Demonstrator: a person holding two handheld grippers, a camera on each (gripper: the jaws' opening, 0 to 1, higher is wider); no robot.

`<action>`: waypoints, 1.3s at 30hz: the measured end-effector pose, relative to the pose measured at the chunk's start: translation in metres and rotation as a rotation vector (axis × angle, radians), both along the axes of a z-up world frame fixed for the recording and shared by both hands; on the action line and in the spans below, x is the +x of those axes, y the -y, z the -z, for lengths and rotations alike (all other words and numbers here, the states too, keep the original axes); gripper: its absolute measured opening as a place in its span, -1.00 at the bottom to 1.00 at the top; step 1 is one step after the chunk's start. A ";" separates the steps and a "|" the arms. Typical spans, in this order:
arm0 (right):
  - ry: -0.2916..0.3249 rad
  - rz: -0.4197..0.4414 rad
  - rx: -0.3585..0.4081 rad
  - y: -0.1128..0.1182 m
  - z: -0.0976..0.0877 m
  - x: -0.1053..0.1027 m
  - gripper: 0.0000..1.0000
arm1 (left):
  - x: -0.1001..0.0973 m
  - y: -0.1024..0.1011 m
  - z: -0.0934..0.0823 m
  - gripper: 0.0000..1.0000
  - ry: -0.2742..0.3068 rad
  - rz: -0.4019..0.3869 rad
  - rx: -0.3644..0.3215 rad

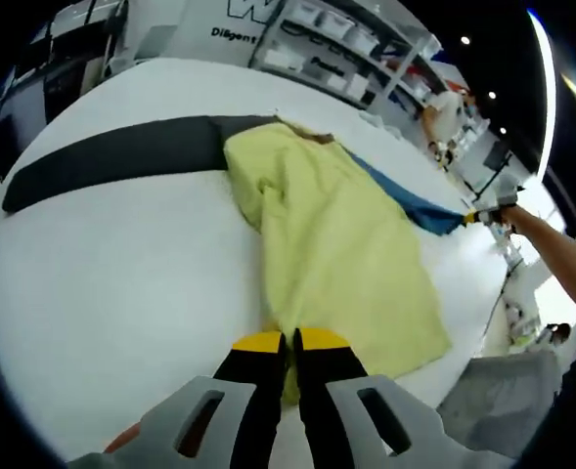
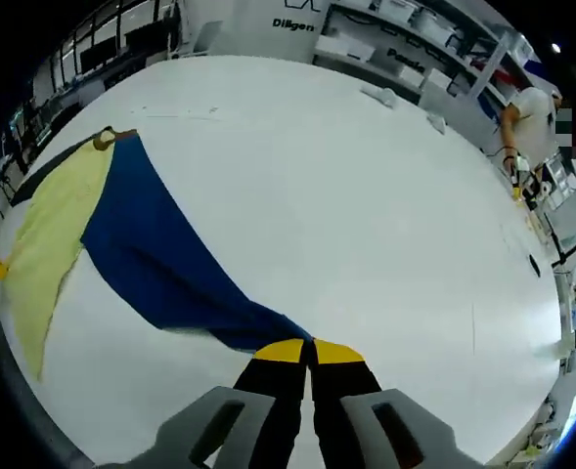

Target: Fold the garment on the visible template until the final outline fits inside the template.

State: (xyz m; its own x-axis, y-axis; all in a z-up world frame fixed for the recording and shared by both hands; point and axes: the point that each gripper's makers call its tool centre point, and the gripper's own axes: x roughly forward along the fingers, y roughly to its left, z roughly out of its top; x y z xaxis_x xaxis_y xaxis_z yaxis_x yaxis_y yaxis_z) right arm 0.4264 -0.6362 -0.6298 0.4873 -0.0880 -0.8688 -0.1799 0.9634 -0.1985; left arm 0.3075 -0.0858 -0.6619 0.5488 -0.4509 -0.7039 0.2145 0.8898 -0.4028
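A garment lies spread on the white table (image 1: 121,283). Its yellow part (image 1: 336,244) runs from the middle toward me, and its blue part (image 1: 405,200) stretches off to the right. A black template strip (image 1: 111,156) lies under the garment's far left end. My left gripper (image 1: 289,342) is shut on the near edge of the yellow cloth. My right gripper (image 2: 309,352) is shut on a corner of the blue cloth (image 2: 160,254), pulling it taut. The yellow part (image 2: 48,244) lies at the left there. The right gripper (image 1: 483,215) also appears far right, held by an arm (image 1: 561,259).
Shelving with white bins (image 1: 346,44) stands beyond the table. A person in a white shirt (image 2: 532,112) is at the far right. Two small pale objects (image 2: 380,95) lie near the table's far edge. The table's rim (image 2: 552,322) curves close on the right.
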 end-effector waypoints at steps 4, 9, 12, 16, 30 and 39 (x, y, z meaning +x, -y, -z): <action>-0.006 0.007 0.007 0.001 0.005 0.004 -1.00 | 0.000 0.001 0.001 -1.00 0.002 0.000 0.000; 0.054 0.050 0.000 0.005 0.015 0.015 -1.00 | 0.000 0.001 0.001 -1.00 0.005 -0.001 0.000; 0.070 0.059 -0.008 0.006 0.023 0.019 -1.00 | 0.000 0.000 0.002 -1.00 0.005 0.001 0.003; 0.127 0.058 -0.022 0.006 0.024 0.026 -0.91 | 0.000 0.001 0.003 -1.00 0.002 -0.001 0.002; 0.179 0.293 0.174 0.029 0.026 -0.004 -0.86 | 0.001 0.002 0.004 -1.00 -0.001 0.000 -0.015; 0.195 0.408 0.285 0.028 0.048 0.008 -0.76 | 0.001 0.002 0.005 -1.00 0.000 0.003 -0.023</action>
